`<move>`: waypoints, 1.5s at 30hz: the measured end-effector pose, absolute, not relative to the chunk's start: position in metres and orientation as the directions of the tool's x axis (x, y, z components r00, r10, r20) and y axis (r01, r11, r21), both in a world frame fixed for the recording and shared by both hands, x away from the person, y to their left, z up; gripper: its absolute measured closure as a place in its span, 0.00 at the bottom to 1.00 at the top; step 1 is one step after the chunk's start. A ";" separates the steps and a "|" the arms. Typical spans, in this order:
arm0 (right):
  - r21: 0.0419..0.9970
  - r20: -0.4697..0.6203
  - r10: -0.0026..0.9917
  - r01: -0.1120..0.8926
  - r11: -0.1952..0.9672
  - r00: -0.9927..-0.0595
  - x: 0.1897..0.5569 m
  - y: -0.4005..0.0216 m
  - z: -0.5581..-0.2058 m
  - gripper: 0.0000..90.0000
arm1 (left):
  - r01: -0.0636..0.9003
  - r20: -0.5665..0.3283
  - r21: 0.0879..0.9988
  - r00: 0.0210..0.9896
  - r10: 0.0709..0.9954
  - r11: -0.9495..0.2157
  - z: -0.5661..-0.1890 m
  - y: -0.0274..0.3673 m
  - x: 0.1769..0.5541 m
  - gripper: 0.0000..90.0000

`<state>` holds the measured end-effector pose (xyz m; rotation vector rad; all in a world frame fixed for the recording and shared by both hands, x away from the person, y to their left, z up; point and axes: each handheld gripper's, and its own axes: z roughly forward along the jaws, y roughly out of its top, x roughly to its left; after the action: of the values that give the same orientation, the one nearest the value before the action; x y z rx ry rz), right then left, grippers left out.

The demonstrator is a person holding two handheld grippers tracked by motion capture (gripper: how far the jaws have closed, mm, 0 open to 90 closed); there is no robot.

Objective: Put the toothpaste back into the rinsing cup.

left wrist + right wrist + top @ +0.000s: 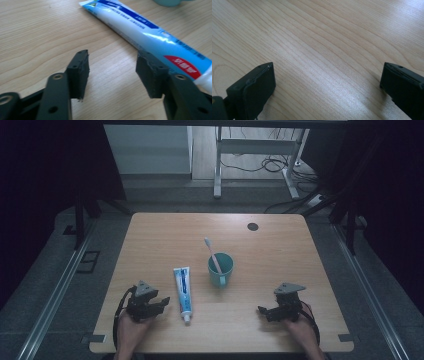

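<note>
A blue and white toothpaste tube (184, 292) lies on the wooden table (280, 255), its cap toward the front edge. Just right of it stands a teal cup (220, 269) with a pink toothbrush (212, 252) leaning in it. My left gripper (161, 303) rests low at the front left, a short way left of the tube. In the left gripper view the tube (150, 40) runs past the right jaw, and only bare wood lies between the half-spread jaws of the left gripper (112, 72). My right gripper (263, 311) sits at the front right, open wide over bare wood (327, 62).
A small dark round hole (253, 226) marks the table's far right part. Beyond the table are grey floor, metal rails at both sides, a white desk frame and cables.
</note>
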<state>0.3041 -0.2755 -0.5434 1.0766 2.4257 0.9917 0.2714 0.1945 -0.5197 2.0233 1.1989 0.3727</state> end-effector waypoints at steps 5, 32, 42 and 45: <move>0.701 0.000 0.742 0.529 0.479 -0.671 0.304 -0.275 -0.543 0.00 | 0.610 -0.121 0.732 0.553 0.824 -0.302 -0.513 0.191 0.271 0.64; 0.701 0.000 0.742 0.529 0.479 -0.671 0.304 -0.276 -0.543 0.00 | 0.574 -0.159 0.702 0.704 0.693 -0.422 -0.499 0.131 0.282 1.00; 0.701 0.000 0.742 0.529 0.479 -0.671 0.304 -0.275 -0.543 0.00 | 0.576 -0.147 0.669 0.722 0.676 -0.470 -0.508 0.115 0.286 1.00; 0.701 0.000 0.742 0.529 0.479 -0.671 0.304 -0.275 -0.543 0.00 | 0.583 -0.154 0.661 0.722 0.675 -0.472 -0.510 0.114 0.285 1.00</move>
<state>0.3041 -0.2755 -0.5434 1.0765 2.4254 0.9919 0.2855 0.1138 -0.5103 2.2069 0.9477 0.1659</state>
